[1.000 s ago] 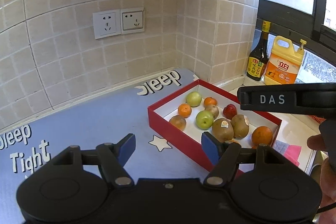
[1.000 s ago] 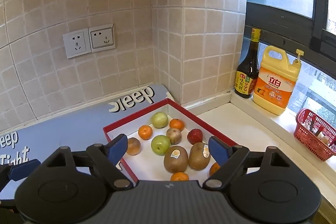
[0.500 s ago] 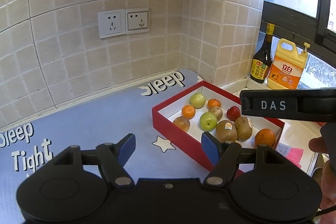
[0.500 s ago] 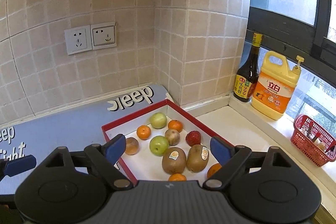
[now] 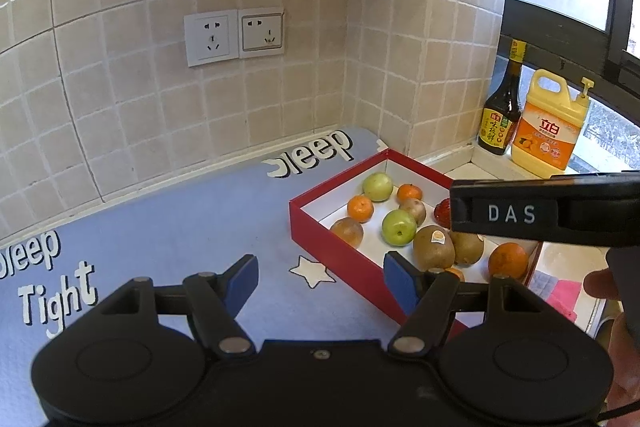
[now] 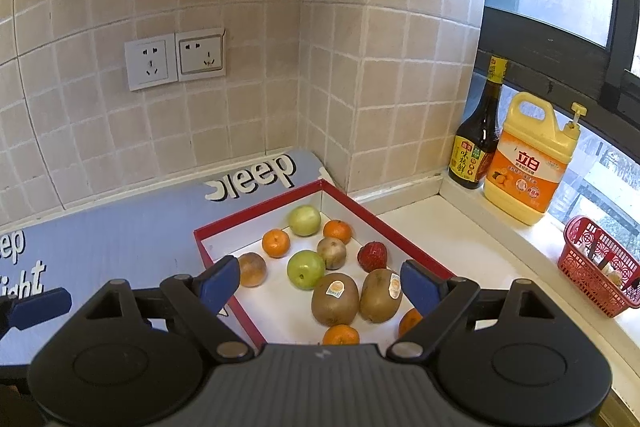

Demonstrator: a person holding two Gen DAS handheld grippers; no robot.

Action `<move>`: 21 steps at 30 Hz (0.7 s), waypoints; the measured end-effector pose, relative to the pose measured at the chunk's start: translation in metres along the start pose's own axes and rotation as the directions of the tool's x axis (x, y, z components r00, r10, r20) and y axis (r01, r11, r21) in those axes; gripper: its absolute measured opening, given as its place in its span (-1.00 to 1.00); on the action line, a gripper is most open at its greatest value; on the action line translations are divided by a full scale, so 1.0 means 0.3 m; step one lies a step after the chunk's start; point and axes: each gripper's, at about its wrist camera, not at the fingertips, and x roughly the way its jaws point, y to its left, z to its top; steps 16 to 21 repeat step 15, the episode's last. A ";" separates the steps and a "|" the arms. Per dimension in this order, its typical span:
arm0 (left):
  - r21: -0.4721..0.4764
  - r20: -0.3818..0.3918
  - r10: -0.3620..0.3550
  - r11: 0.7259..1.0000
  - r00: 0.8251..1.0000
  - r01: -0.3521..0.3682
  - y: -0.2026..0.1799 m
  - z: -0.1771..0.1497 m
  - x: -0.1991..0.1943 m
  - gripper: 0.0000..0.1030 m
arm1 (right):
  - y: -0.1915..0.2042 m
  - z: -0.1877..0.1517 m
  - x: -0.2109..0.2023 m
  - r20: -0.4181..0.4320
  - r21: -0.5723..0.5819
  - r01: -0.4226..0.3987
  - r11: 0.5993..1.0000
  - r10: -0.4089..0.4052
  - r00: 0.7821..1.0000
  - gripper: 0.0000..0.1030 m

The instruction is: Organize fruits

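Since a second ago, you are carrying both tools a little higher and to the left, so the red box is sitting further right in each view. Your left tool is hanging over the blue mat with its jaws spread wide and nothing between them. Your right tool is hovering over the near end of the box, also wide open and empty. Inside the box, two green apples, two kiwis lying just beside each other, a strawberry and several oranges are resting loose on the white floor. A dark sauce bottle and a yellow detergent jug are standing on the window ledge beyond the tabletop.
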 end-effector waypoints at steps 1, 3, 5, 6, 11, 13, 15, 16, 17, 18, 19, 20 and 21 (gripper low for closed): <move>0.001 -0.002 0.002 1.000 1.000 -0.002 0.001 0.000 0.005 0.59 | 0.003 -0.001 0.004 -0.004 -0.002 -0.001 1.000 0.001 1.000 0.73; 0.004 -0.006 0.005 1.000 1.000 -0.005 0.005 -0.002 0.014 0.59 | 0.012 -0.003 0.011 -0.009 -0.009 -0.002 1.000 0.002 1.000 0.73; 0.006 -0.011 0.011 1.000 1.000 -0.011 0.010 -0.003 0.022 0.59 | 0.018 -0.003 0.019 -0.014 -0.015 -0.005 1.000 0.005 1.000 0.73; 0.011 -0.011 0.019 1.000 1.000 -0.019 0.011 -0.004 0.025 0.59 | 0.021 -0.003 0.025 -0.017 -0.019 -0.007 1.000 0.007 1.000 0.73; -0.005 0.023 0.077 0.997 0.997 -0.077 0.032 -0.022 0.034 0.59 | 0.044 -0.017 0.047 -0.039 -0.041 -0.007 0.999 0.005 0.999 0.73; -0.019 0.031 0.110 0.994 0.993 -0.110 0.048 -0.026 0.037 0.59 | 0.056 -0.025 0.055 -0.048 -0.047 -0.013 0.999 0.011 0.999 0.73; -0.025 0.012 0.135 0.991 0.991 -0.134 0.062 -0.025 0.050 0.59 | 0.063 -0.027 0.058 -0.051 -0.049 -0.018 0.999 0.015 0.999 0.73; -0.025 0.012 0.135 0.991 0.991 -0.134 0.062 -0.025 0.050 0.59 | 0.063 -0.027 0.058 -0.051 -0.049 -0.018 0.999 0.015 0.999 0.73; -0.025 0.012 0.135 0.991 0.991 -0.134 0.062 -0.025 0.050 0.59 | 0.063 -0.027 0.058 -0.051 -0.049 -0.018 0.999 0.015 0.999 0.73; -0.025 0.012 0.135 0.991 0.991 -0.134 0.062 -0.025 0.050 0.59 | 0.063 -0.027 0.058 -0.051 -0.049 -0.018 0.999 0.015 0.999 0.73; -0.025 0.012 0.135 0.991 0.991 -0.134 0.062 -0.025 0.050 0.59 | 0.063 -0.027 0.058 -0.051 -0.049 -0.018 0.999 0.015 0.999 0.73; -0.025 0.012 0.135 0.991 0.991 -0.134 0.062 -0.025 0.050 0.59 | 0.063 -0.027 0.058 -0.051 -0.049 -0.018 0.999 0.015 0.999 0.73; -0.025 0.012 0.135 0.991 0.991 -0.134 0.062 -0.025 0.050 0.59 | 0.063 -0.027 0.058 -0.051 -0.049 -0.018 0.999 0.015 0.999 0.73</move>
